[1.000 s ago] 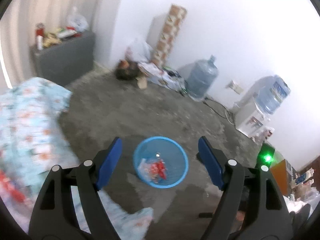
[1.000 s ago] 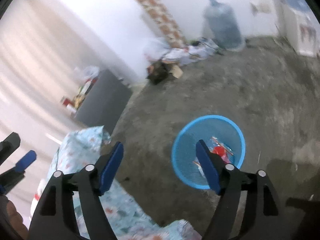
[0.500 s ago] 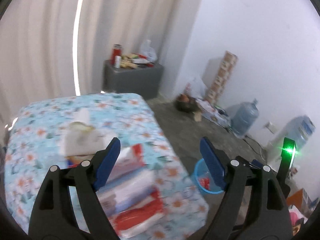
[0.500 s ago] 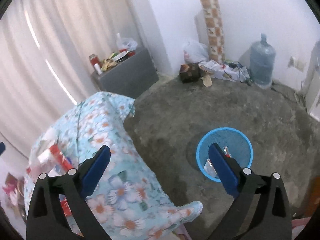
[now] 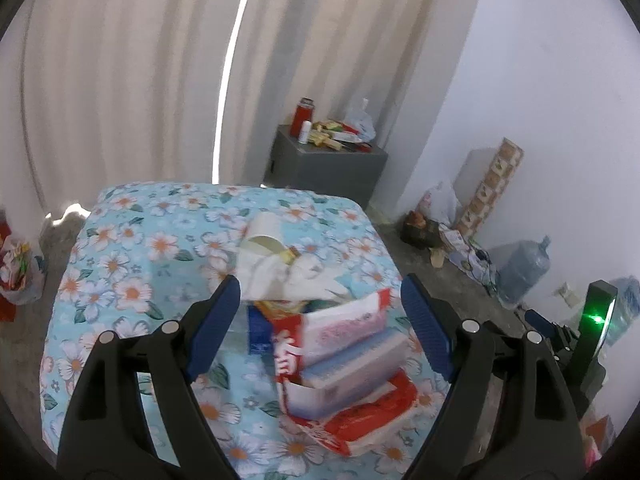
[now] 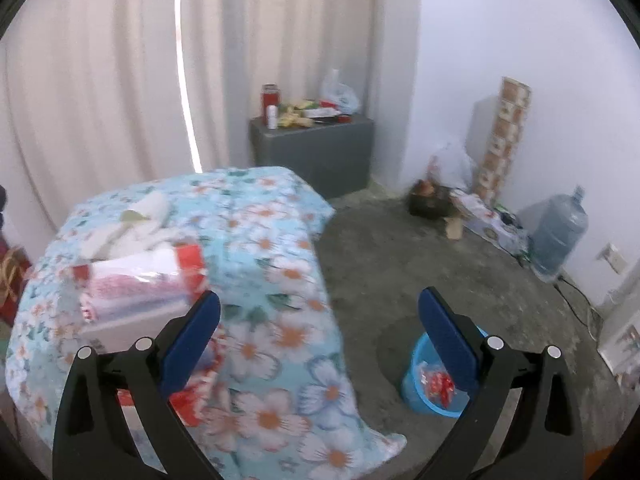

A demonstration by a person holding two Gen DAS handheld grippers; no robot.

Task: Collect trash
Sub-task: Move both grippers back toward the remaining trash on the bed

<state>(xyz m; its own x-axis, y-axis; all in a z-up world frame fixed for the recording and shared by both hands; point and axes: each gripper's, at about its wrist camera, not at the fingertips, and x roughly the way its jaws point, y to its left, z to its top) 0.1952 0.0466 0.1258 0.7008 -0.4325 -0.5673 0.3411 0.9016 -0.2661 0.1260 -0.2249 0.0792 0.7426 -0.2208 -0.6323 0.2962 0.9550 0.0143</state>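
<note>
A pile of trash lies on the table with the floral cloth [image 5: 132, 264]: crumpled white paper [image 5: 276, 264], red-and-white plastic packets [image 5: 344, 344] and a red wrapper [image 5: 360, 420]. My left gripper [image 5: 320, 320] is open and empty above the packets. My right gripper [image 6: 320, 332] is open and empty over the table's right edge [image 6: 304, 264]. The packets [image 6: 136, 288] lie to its left. A blue bin [image 6: 424, 396] with red wrappers inside stands on the floor behind its right finger.
A grey cabinet [image 6: 316, 148] with bottles and clutter stands by the curtain. A water jug [image 6: 560, 236], a patterned roll [image 6: 504, 132] and bags line the right wall. A bag [image 5: 20, 272] sits on the floor at far left.
Both grippers swung up and left from above the blue bin to the table. The trash pile has come under the left gripper. Both stayed open.
</note>
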